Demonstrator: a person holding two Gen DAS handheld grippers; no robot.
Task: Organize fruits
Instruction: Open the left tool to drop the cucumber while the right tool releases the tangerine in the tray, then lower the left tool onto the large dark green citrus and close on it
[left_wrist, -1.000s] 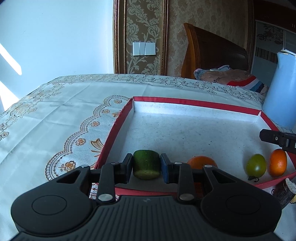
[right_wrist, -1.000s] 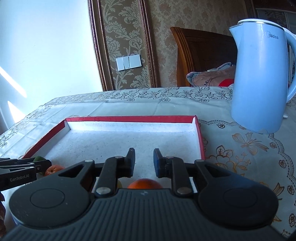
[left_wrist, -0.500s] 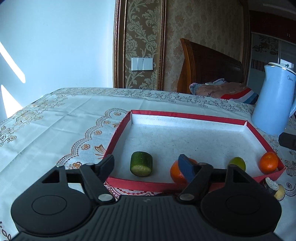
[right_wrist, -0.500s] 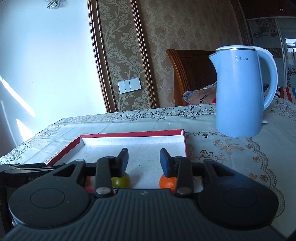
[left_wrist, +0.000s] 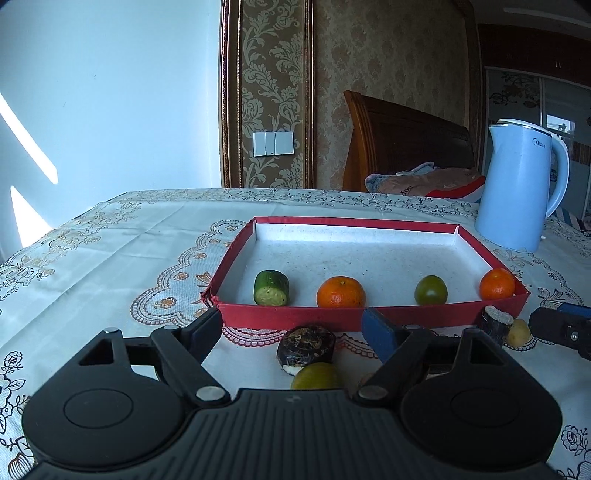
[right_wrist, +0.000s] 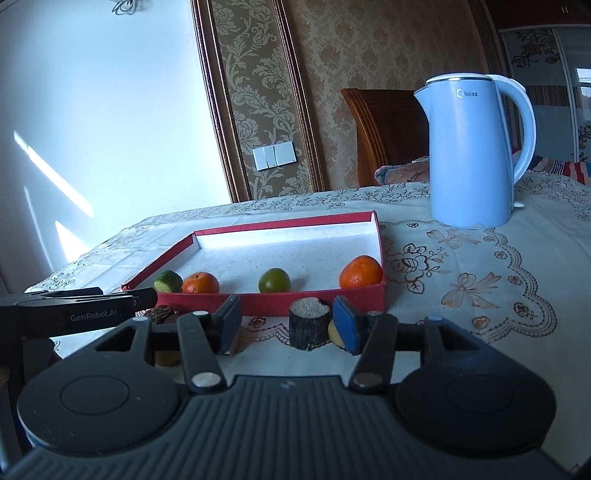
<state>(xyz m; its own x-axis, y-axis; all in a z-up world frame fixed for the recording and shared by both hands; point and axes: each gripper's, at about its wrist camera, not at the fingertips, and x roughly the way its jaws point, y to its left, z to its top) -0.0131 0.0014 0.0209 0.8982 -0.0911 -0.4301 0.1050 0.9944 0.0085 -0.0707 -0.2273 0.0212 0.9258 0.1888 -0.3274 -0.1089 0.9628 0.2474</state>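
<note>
Both tools stand with fingers wide apart and nothing between them. From my left tool (left_wrist: 291, 328) I look over the near wall of the red tray (left_wrist: 369, 318); from my right tool (right_wrist: 286, 321) I see the same tray from its right end.

What I judge the next pick turns on is the loose pieces on the surface (left_wrist: 110, 258) in front of the tray, outside it. A dark round piece (left_wrist: 306, 348) lies just ahead of the left tool, roughly centred in its gap, with a yellow-green fruit (left_wrist: 316, 376) touching or nearly touching it on the near side. Neither has a long axis to speak of, so approach angle matters little there. A dark stub (right_wrist: 309, 323) stands upright close to the right tool, inside its gap but nearer the right-hand finger, with a small yellow fruit (right_wrist: 334, 332) tucked just beside it and partly hidden by that finger. The left arm is nearer the first pair, the right arm nearer the second.

Inside the tray, four pieces sit in a row along the near wall, well apart: a cucumber chunk (left_wrist: 271, 292) lying on its side with the cut face toward me, an orange (left_wrist: 340, 292), a green fruit (left_wrist: 430, 290), and a second orange (left_wrist: 496, 283) in the right corner. Behind the row the tray holds nothing.

A blue kettle (right_wrist: 474, 155) stands beyond the tray's right side, clear of the work.
</note>
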